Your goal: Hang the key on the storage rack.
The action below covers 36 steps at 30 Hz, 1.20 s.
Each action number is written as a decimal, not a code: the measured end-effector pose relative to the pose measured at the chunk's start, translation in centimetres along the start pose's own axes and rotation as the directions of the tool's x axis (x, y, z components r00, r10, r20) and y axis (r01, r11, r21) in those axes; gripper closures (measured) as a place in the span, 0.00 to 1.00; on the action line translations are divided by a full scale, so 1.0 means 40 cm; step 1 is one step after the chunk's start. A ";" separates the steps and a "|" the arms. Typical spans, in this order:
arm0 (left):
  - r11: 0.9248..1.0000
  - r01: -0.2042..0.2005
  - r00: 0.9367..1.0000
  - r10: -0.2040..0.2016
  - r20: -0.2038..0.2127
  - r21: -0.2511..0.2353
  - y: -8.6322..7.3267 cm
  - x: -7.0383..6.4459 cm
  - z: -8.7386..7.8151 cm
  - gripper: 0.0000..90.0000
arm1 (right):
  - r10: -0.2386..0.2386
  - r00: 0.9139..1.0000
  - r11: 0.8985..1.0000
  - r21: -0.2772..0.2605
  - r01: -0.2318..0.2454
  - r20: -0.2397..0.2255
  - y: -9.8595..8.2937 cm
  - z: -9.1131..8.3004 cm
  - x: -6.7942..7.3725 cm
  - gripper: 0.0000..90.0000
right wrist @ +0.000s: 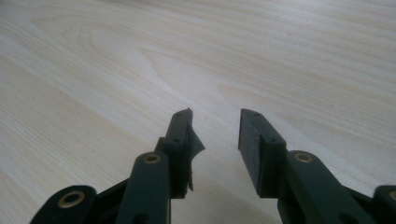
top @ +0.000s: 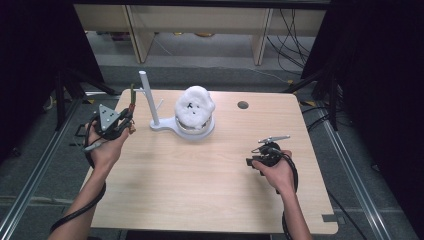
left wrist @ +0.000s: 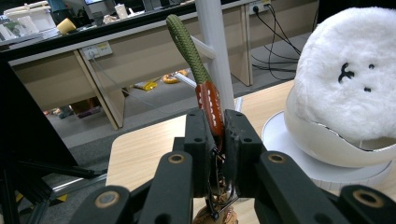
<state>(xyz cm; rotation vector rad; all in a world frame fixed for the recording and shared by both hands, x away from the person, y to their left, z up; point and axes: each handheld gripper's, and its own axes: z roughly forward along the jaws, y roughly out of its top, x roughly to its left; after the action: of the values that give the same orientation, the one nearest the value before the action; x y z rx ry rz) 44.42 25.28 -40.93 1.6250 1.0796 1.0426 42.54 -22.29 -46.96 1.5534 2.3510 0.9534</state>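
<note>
Nearest, at the table's right, right gripper [top: 267,150] held low over bare pale wooden tabletop [right wrist: 93,70], jaws parted and empty, apparently kept clear as a spare. Farther back at left, left gripper [left wrist: 215,135] clamped on green braided cord strap with orange-red stitched leather tab [left wrist: 198,74], raised upright just beside white plastic peg stand [top: 148,97], likely for hanging. Beyond, fluffy white plush [top: 194,106] seated in the stand's round white dish [top: 200,131].

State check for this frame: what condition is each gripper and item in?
Left gripper: shut on the strap, raised beside the stand.
Strap: green and orange, held upright between the jaws.
Right gripper: open, holding nothing, low over the table.
White stand: upright, pegs bare.
Plush toy: sitting in the stand's dish.
</note>
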 end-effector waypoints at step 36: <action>0.998 -0.042 0.999 0.041 0.025 0.037 -0.006 -0.027 0.033 0.88 | 0.000 1.000 1.000 0.001 0.000 -0.003 -0.002 0.001 -0.001 0.73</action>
<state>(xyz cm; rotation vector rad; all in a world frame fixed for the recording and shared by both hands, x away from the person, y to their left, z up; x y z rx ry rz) 45.33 24.00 -41.67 1.6929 1.0593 1.0330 42.54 -22.32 -47.05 1.5535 2.3541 0.9548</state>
